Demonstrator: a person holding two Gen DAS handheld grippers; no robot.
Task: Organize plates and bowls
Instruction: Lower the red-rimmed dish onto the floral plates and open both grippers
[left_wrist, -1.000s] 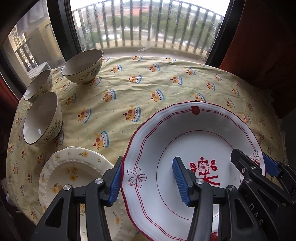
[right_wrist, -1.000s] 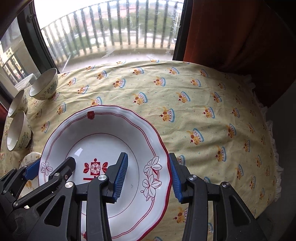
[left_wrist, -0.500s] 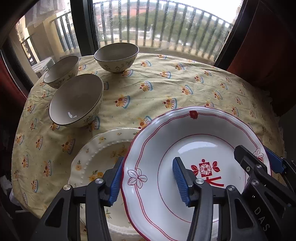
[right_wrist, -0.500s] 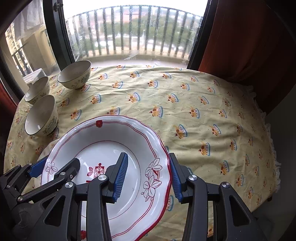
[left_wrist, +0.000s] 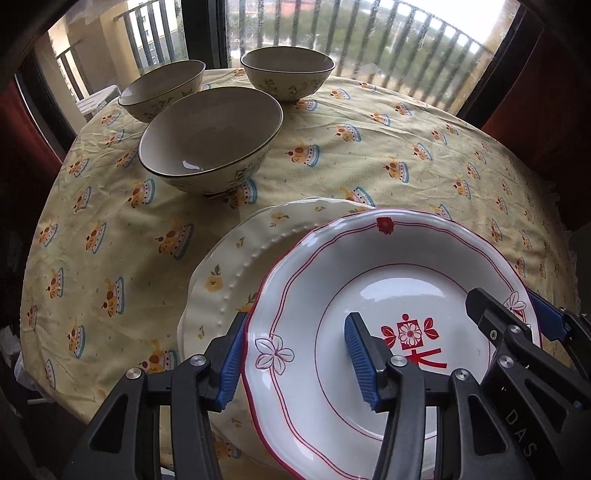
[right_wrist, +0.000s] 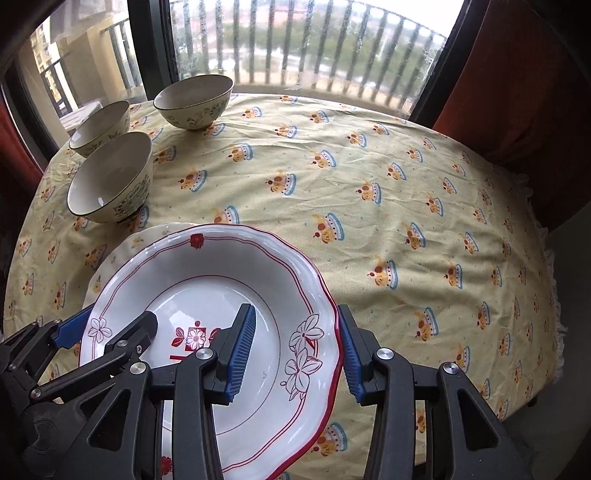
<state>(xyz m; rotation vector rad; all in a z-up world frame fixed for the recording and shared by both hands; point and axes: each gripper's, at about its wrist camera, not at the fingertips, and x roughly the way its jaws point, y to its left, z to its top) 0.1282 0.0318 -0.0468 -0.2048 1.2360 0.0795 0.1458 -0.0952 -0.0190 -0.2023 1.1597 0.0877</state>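
A white plate with red trim and flowers (left_wrist: 399, 280) (right_wrist: 207, 273) is held by both grippers above the table. My left gripper (left_wrist: 295, 363) is shut on its left rim. My right gripper (right_wrist: 293, 356) is shut on its right rim. The plate hangs partly over a cream plate with yellow flowers (left_wrist: 236, 266) (right_wrist: 136, 238) that lies on the tablecloth. Three cream bowls stand upright at the far left: the nearest (left_wrist: 210, 142) (right_wrist: 110, 177), one behind it (left_wrist: 162, 88) (right_wrist: 99, 127), and one farther right (left_wrist: 288, 70) (right_wrist: 194, 99).
The round table has a yellow patterned tablecloth (right_wrist: 406, 206) (left_wrist: 406, 155). Its edge curves close at the left and right. A window with a balcony railing (right_wrist: 314, 44) stands behind. Red curtains (right_wrist: 517, 74) hang at the right.
Both grippers have carried the red-trimmed plate to the left, toward the bowls. It now overlaps more of the cream plate. The bowls appear nearer in both views.
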